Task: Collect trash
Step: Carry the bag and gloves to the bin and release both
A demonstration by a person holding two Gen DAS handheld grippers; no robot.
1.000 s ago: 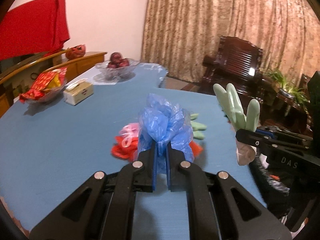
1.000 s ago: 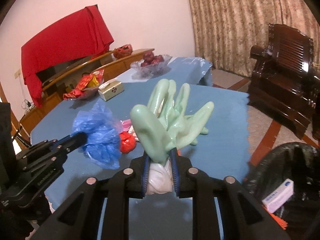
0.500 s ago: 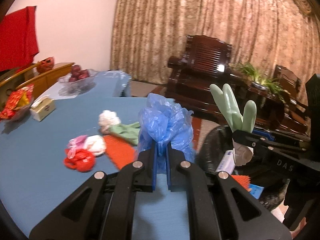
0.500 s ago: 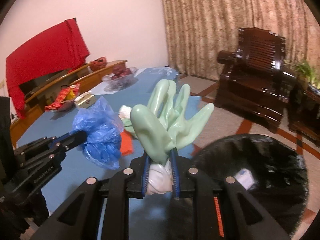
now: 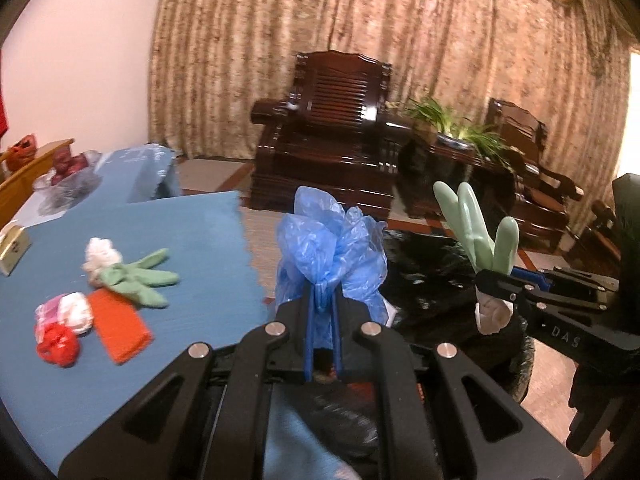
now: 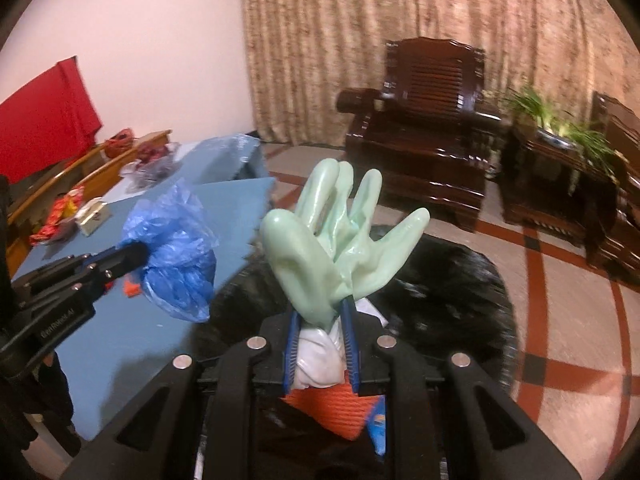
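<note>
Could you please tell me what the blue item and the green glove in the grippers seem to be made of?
The blue bag looks like thin plastic film: translucent, crinkled, glossy folds. The green glove looks like rubber or latex: smooth, slightly shiny, its fingers standing puffed. Its pale cuff seems softer; I cannot tell the material.

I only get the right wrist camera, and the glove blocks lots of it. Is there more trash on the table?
Observer: Yes. Besides the held glove in the right gripper, the left wrist view shows a second green glove lying on the blue table.
Kid: Anything next to it?
Observer: A flat orange piece lies right beside it.
Kid: Is my other gripper really holding that blue bag?
Observer: Yes. The left gripper has its fingers pinched on the blue bag at its gathered neck.
</note>
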